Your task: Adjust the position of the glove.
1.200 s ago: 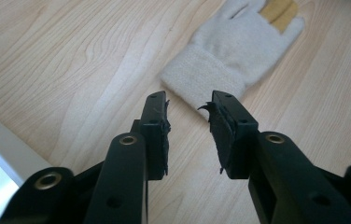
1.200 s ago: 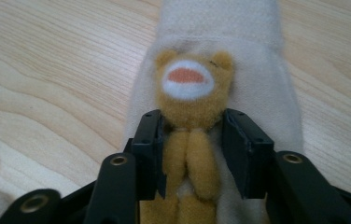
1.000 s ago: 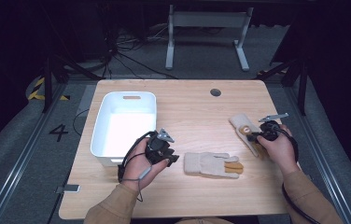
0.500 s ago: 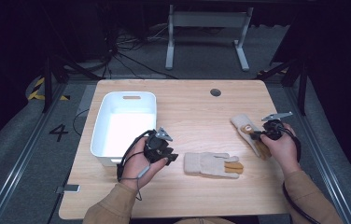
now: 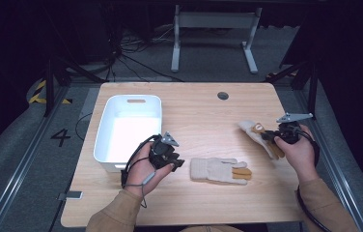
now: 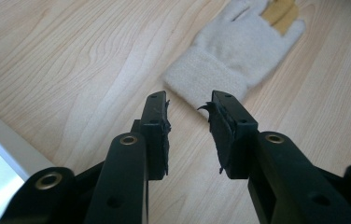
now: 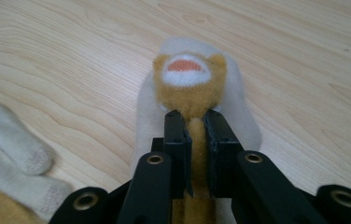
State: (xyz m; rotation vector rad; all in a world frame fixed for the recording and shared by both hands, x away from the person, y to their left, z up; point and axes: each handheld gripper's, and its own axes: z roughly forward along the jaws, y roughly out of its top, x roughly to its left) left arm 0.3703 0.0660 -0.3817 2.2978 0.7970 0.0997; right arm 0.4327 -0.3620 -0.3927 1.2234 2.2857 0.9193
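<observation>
Right gripper (image 5: 268,137) now further back toward the right edge of the surface (image 5: 199,108) than a second ago, fingers (image 7: 177,140) pinched on the tan strip of the right-hand glove (image 5: 261,137). That glove dragged slightly rightward along with it, well apart from the middle glove (image 5: 219,170). Left gripper (image 5: 178,163) shifted a touch toward the lower left, jaws parted just short of the middle glove's cuff.

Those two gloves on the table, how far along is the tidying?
Nothing looks put away: the white bin holds nothing. In hand: the right gripper is shut on the far glove. The left gripper is open, aimed at the near glove's cuff. Both gloves remain on the table.
</observation>
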